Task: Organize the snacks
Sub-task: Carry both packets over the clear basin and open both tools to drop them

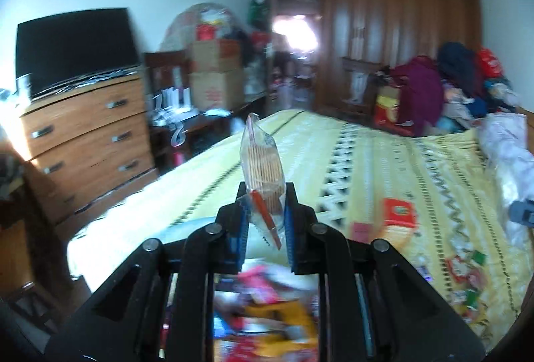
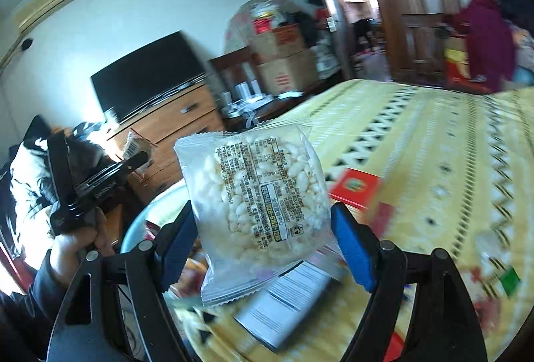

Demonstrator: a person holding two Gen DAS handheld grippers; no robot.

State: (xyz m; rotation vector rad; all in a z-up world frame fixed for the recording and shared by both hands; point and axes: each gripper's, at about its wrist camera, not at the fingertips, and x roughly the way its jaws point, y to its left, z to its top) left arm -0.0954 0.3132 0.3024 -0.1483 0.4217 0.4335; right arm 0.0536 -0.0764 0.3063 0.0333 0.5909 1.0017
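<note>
- Left tool (image 1: 265, 215) is clenched on a clear cracker packet (image 1: 262, 168), held upright above the yellow patterned bed (image 1: 367, 161)
- Right tool (image 2: 263, 228) grips a clear puffed rice cake packet (image 2: 257, 195) by its edges, above the bed
- A red snack box (image 2: 353, 188) lies on the bed behind it
</note>
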